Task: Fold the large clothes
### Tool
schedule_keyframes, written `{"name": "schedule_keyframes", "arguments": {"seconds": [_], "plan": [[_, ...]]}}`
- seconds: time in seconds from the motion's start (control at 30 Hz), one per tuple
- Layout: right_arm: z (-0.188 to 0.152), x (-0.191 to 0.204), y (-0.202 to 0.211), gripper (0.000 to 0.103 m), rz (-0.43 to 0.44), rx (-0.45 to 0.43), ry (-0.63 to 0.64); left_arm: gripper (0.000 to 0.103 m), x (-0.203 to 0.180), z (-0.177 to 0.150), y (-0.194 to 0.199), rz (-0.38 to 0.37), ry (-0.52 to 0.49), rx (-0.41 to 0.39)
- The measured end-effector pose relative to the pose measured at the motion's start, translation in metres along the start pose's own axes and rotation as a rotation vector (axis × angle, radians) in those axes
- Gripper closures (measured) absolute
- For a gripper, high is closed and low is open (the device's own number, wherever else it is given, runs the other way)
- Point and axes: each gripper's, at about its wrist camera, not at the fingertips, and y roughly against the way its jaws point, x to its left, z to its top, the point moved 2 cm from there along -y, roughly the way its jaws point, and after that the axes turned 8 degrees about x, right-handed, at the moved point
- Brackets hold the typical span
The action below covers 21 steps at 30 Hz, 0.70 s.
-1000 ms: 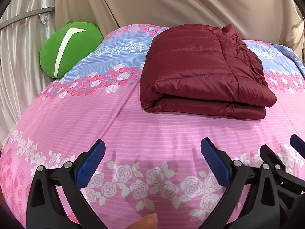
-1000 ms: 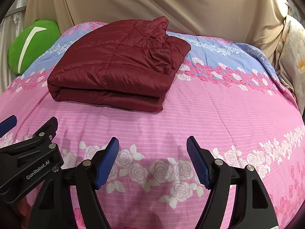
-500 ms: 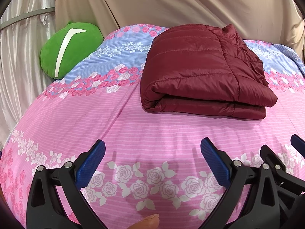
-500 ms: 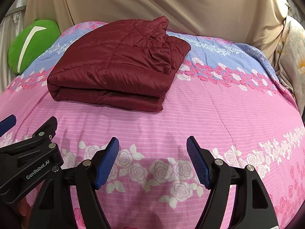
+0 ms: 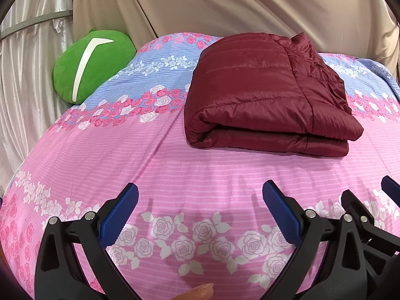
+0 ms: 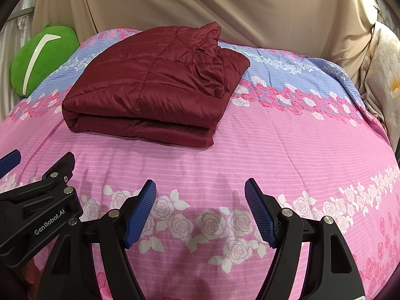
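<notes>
A dark red quilted jacket point(image 5: 262, 95) lies folded into a thick rectangle on the pink and blue floral bedspread point(image 5: 175, 155); it also shows in the right wrist view point(image 6: 155, 87). My left gripper point(image 5: 200, 195) is open and empty, hovering over the bedspread well in front of the jacket. My right gripper point(image 6: 200, 192) is open and empty too, also in front of the jacket and apart from it. The left gripper's body point(image 6: 37, 215) shows at the left of the right wrist view.
A green plush cushion point(image 5: 92, 65) sits at the bed's far left corner, also in the right wrist view point(image 6: 40, 57). Beige curtain point(image 5: 225, 5) hangs behind the bed. A floral fabric point(image 6: 382, 75) hangs at the far right.
</notes>
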Motion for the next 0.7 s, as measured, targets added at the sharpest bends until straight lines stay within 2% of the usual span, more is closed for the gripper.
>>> {"name": "schedule_keyframes", "arguments": {"seconds": [0.7], "plan": [[0.0005, 0.0045, 0.0020, 0.032, -0.006, 0.000, 0.003, 0.006, 0.0026, 0.0000, 0.0004, 0.004, 0.010, 0.002]]}}
